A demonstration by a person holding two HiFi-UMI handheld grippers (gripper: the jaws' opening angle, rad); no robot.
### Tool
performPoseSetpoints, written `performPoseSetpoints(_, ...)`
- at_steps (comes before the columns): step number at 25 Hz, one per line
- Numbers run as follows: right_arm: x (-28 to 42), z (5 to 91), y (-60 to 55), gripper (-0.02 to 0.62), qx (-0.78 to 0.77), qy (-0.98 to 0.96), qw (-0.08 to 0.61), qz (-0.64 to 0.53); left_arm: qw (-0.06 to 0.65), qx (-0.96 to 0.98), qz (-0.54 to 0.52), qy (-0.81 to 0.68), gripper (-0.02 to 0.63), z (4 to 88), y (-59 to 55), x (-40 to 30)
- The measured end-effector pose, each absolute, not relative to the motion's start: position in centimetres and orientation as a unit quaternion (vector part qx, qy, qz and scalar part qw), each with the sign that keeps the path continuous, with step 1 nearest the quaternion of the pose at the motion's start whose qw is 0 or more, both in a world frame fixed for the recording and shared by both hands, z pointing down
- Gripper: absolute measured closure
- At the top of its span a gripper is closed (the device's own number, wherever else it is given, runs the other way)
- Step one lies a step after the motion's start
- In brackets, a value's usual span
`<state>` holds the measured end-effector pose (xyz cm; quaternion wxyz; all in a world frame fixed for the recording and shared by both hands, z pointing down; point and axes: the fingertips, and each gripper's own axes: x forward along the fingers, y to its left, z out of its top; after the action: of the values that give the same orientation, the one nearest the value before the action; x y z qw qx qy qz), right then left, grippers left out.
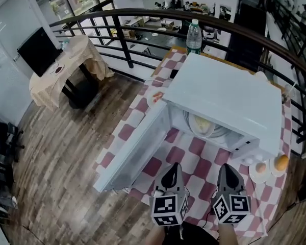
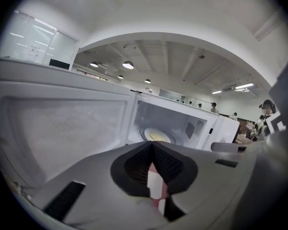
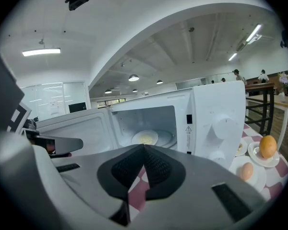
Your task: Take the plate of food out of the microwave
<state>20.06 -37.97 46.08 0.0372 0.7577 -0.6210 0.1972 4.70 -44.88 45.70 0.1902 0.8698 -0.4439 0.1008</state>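
A white microwave stands on a red-and-white checked tablecloth, its door swung wide open to the left. Inside, on the turntable, sits a plate of yellowish food, also visible as the plate in the left gripper view and the plate in the right gripper view. My left gripper and right gripper hover side by side in front of the opening, short of it. Both point at the cavity with jaws shut and nothing between them; left gripper, right gripper.
Right of the microwave are small plates with an egg and an orange. A water bottle stands behind it, and a small dish at its far left. A dark railing runs behind the table.
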Motion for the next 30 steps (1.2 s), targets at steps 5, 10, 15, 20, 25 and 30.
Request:
performPoseSetpoints(5, 20.2, 46.9, -39.1, 0.601, 0.766, -0.607, 0.042, 0.207, 0.238, 0.872, 0.102, -0.416, 0.572, 47.5, -46.1, 5.8)
performPoseSetpoints(10, 20.3, 47.7, -39.9, 0.601, 0.773, -0.595, 0.048, 0.214, 0.287, 0.864, 0.114, -0.397, 0.572, 49.6, -47.0, 6.9)
performPoseSetpoints(15, 20.3, 48.2, -40.7, 0.601, 0.779, -0.584, 0.054, 0.219, 0.313, 0.861, 0.126, -0.380, 0.572, 50.8, -48.6, 8.1)
performPoseSetpoints(20, 20.7, 48.8, -41.4, 0.601, 0.787, -0.571, 0.058, 0.224, 0.355, 0.864, 0.132, -0.332, 0.574, 51.7, -49.7, 10.0)
performPoseSetpoints(25, 21.1, 49.9, -41.9, 0.601, 0.791, -0.563, 0.061, 0.230, 0.368, 0.865, 0.136, -0.312, 0.572, 52.8, -50.6, 11.9)
performPoseSetpoints(30, 21.5, 50.7, -41.9, 0.601, 0.795, -0.555, 0.066, 0.237, 0.402, 0.854, 0.119, -0.307, 0.557, 53.4, -51.2, 13.2)
